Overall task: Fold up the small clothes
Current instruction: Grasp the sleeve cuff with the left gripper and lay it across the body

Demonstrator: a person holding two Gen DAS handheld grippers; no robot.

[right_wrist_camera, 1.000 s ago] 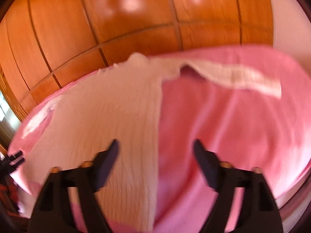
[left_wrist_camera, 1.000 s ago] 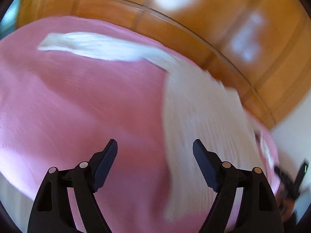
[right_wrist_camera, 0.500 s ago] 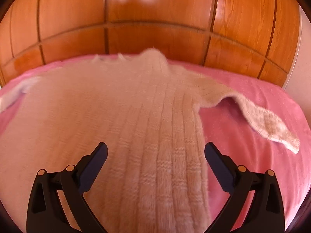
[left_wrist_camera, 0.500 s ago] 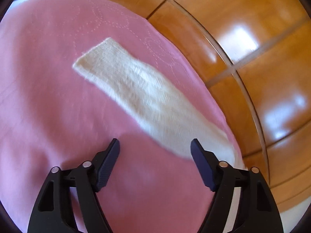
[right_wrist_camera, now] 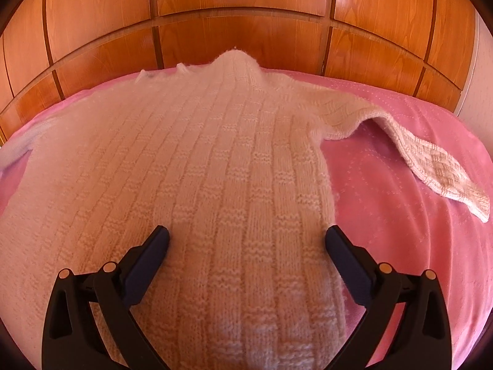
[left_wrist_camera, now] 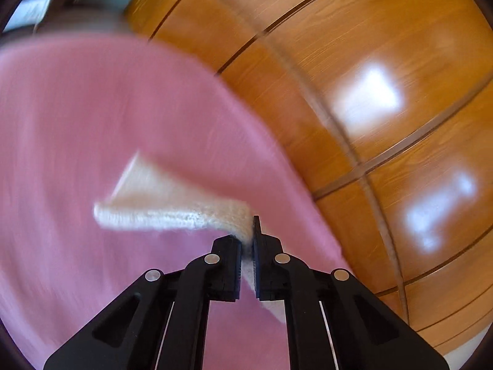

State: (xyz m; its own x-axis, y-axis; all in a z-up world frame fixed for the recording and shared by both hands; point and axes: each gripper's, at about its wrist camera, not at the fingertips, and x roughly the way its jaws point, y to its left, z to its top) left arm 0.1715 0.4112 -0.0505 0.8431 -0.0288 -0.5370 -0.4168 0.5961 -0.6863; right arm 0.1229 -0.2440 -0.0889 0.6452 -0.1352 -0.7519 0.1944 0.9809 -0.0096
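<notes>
A cream knitted sweater lies flat on a pink bedspread, neck toward the wooden headboard. Its right sleeve stretches out to the right. My right gripper is open, low over the sweater's body, one finger each side of the lower right part. In the left wrist view my left gripper is shut on the sweater's left sleeve, which is lifted off the bedspread; the view is blurred by motion.
A glossy wooden panelled headboard runs along the far edge of the bed and fills the right of the left wrist view. A pale wall stands at the far right.
My left gripper has closed on the left sleeve and lifted it. My right gripper has moved a little lower and closer over the sweater's body, still open.
</notes>
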